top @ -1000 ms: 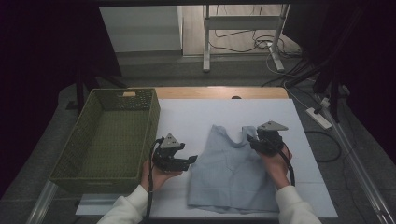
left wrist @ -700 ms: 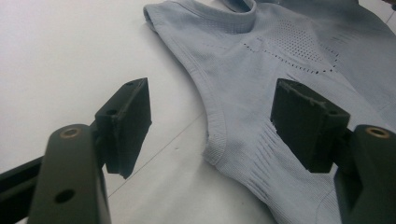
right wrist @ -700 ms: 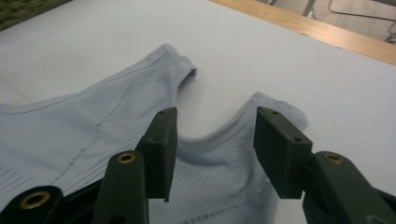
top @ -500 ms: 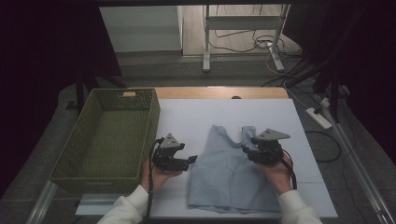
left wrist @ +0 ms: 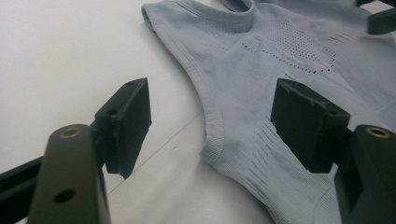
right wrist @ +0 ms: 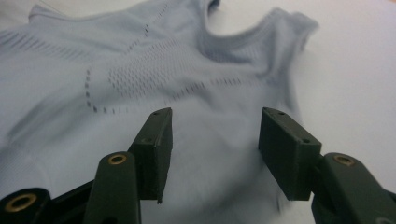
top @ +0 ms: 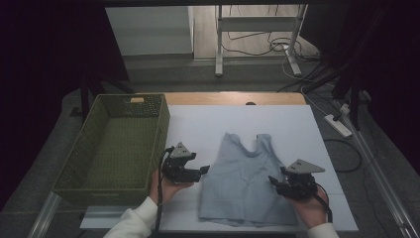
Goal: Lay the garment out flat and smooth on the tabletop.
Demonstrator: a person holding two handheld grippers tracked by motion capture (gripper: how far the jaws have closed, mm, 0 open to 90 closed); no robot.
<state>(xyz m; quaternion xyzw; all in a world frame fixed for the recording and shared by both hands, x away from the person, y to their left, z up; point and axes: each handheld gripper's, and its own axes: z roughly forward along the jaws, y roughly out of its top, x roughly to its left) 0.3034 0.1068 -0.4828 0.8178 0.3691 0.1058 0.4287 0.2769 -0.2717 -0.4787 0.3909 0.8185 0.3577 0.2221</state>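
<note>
A light blue sleeveless top (top: 247, 183) lies flat on the white table (top: 208, 124), neck pointing away from me. My left gripper (top: 203, 172) hovers at the top's left edge, open. In the left gripper view its jaws (left wrist: 210, 121) straddle the armhole hem of the top (left wrist: 280, 56) without touching it. My right gripper (top: 273, 181) is over the top's lower right side. In the right gripper view it (right wrist: 215, 144) stands open above the fabric (right wrist: 140, 70). Its jaws have just been opening, and nothing is pinched between them.
A green woven basket (top: 116, 148) with nothing in it stands on the left of the table, close to my left hand. A wooden strip (top: 233, 98) runs along the far edge. On the floor beyond are a power strip (top: 338, 125) and cables.
My right gripper has drawn back from the top's right shoulder strap toward the near edge. The strap now lies flat. The left gripper has stayed put.
</note>
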